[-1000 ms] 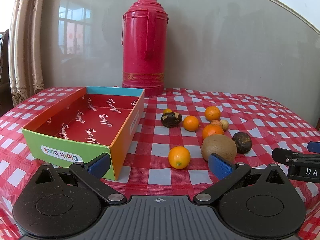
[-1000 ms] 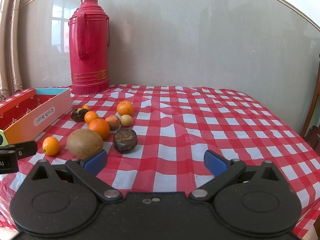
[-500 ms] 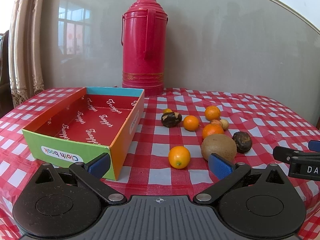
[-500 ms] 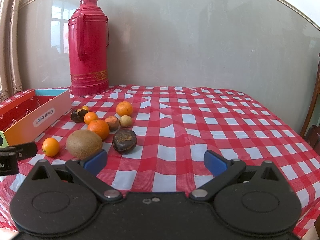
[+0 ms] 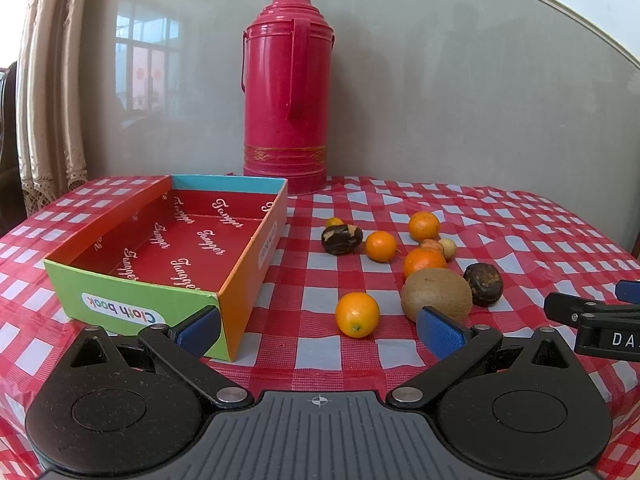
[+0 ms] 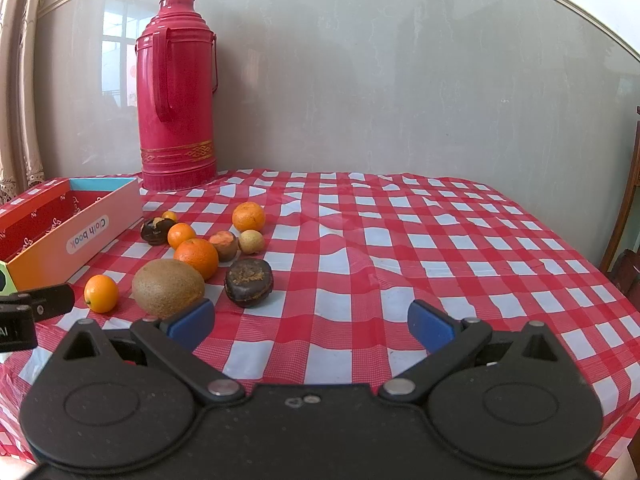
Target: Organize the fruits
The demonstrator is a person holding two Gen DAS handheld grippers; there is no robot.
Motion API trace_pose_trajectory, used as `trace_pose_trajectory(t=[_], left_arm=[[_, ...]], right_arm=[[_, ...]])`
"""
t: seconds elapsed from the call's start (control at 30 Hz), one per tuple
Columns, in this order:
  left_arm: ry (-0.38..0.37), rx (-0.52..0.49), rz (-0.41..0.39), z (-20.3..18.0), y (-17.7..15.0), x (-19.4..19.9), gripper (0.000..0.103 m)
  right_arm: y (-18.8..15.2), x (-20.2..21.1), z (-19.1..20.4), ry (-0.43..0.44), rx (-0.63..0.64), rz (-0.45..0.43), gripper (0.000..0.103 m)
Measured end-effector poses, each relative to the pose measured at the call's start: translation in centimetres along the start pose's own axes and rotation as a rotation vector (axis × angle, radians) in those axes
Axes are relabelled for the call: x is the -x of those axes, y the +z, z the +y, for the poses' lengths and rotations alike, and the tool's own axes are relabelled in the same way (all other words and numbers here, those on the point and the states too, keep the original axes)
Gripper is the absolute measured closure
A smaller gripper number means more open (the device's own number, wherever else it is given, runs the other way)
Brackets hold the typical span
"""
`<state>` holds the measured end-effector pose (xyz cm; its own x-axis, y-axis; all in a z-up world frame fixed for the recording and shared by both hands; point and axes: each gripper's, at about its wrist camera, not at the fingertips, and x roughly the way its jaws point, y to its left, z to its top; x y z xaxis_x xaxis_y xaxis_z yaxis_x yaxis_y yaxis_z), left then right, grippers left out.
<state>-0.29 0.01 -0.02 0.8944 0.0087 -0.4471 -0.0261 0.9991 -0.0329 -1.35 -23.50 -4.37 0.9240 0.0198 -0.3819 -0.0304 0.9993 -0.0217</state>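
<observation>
Both grippers hang wide open and empty: left gripper (image 5: 318, 330) faces the small orange (image 5: 357, 314) just beside the kiwi (image 5: 437, 294), right gripper (image 6: 310, 322) near the dark fruit (image 6: 249, 282). All fruit lies outside the empty cardboard box (image 5: 236, 276). Best approach: straddle the orange squarely, clear of the kiwi.

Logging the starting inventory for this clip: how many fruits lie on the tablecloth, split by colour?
Orange: 5, e.g. the nearest small one and the tiny one behind a dark fruit
Dark brown: 2
Brown kiwi: 1
Pale yellow: 1
Reddish-orange cut piece: 1
Total: 10, none in the box.
</observation>
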Motion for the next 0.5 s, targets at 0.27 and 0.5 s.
trace_pose_trajectory(t=[0.27,0.5], left_arm=[[0.0,-0.001,0.0,-0.03,-0.03,0.07,0.0],[0.0,-0.005,0.002,-0.13,-0.04,0.01,0.0]], right_arm=[[-0.01,0.01,-0.01,-0.001,0.0,-0.001,0.006],[-0.01,-0.01,-0.01,-0.001,-0.001,0.001,0.006]])
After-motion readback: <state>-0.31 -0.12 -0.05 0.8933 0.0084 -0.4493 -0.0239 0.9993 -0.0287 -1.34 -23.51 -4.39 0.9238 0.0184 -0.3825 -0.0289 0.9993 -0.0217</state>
